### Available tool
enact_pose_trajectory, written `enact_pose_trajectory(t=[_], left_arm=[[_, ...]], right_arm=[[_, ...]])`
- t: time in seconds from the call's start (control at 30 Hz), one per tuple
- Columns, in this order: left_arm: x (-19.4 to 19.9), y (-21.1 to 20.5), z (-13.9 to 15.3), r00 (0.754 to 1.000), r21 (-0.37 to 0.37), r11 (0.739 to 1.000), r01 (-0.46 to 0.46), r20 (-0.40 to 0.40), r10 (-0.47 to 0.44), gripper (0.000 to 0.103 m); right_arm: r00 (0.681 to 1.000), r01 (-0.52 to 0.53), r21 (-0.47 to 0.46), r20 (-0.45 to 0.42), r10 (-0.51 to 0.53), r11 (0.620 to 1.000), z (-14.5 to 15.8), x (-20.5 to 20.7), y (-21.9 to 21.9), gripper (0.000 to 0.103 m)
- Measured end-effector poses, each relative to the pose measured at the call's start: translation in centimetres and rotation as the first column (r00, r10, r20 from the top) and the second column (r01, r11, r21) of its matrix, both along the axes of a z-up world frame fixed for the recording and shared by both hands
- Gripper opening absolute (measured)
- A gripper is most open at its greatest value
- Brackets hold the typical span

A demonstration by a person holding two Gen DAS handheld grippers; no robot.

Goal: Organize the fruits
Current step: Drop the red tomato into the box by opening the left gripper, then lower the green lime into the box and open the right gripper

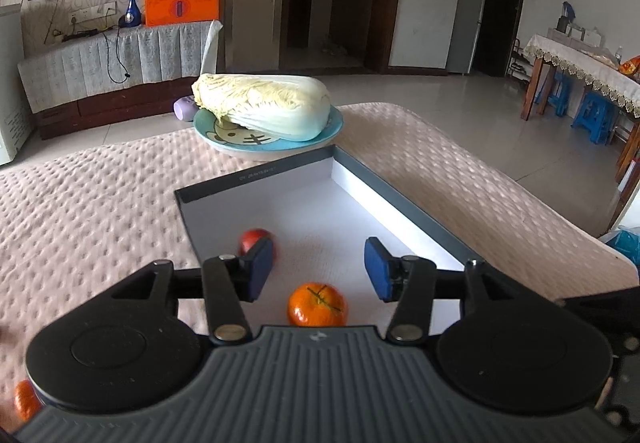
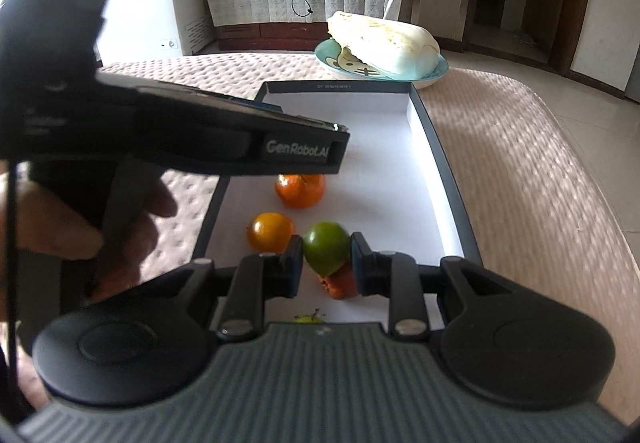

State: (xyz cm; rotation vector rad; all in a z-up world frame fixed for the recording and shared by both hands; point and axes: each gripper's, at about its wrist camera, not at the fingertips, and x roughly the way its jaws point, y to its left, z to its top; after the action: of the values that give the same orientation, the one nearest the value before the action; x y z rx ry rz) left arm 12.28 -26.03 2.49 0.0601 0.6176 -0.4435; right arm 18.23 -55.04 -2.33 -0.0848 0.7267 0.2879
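Note:
A shallow box (image 1: 400,203) with a dark rim and a white floor lies on the pink quilted cloth. My left gripper (image 1: 319,269) hangs open over it. An orange tangerine (image 1: 317,304) rests on the floor below the gap, clear of both pads. A red fruit (image 1: 256,239) sits behind the left finger. My right gripper (image 2: 326,263) is shut on a green fruit (image 2: 324,245) just above the floor of the box (image 2: 440,163). A red-orange fruit (image 2: 340,285) lies under it, a yellow-orange one (image 2: 270,231) to its left. The tangerine (image 2: 300,189) lies beyond, under the left tool's black housing (image 2: 240,139).
A napa cabbage (image 1: 264,103) lies on a blue cartoon plate (image 1: 280,147) past the box's far end. Another orange fruit (image 1: 26,399) sits on the cloth at bottom left. A hand (image 2: 80,227) grips the left tool. A small green stemmed fruit (image 2: 308,319) peeks out by the right gripper's base.

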Motion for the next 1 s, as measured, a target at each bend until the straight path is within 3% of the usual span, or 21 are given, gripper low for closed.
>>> enact_pose_trajectory(t=[0.43,0.6,1.0], left_arm=[[-8.3,6.6,3.4,0.996,0.018,0.996,-0.089,0.027,0.088,0.057],[-11.3,8.3,2.6,0.995,0.026,0.995,-0.1,-0.003,0.1,0.057],[-12.3,7.4,-0.4,0.997,0.096,0.992,-0.078,-0.018,0.08,0.057]], right_arm=[[0.997,0.053,0.067,0.045,-0.056,0.996,0.8,0.7,0.0,0.029],[0.995,0.083,0.075,0.048,-0.087,0.994,0.8,1.0,-0.3,0.028],[0.991,0.127,0.076,0.025,-0.129,0.989,0.0,2.3,0.5,0.029]])
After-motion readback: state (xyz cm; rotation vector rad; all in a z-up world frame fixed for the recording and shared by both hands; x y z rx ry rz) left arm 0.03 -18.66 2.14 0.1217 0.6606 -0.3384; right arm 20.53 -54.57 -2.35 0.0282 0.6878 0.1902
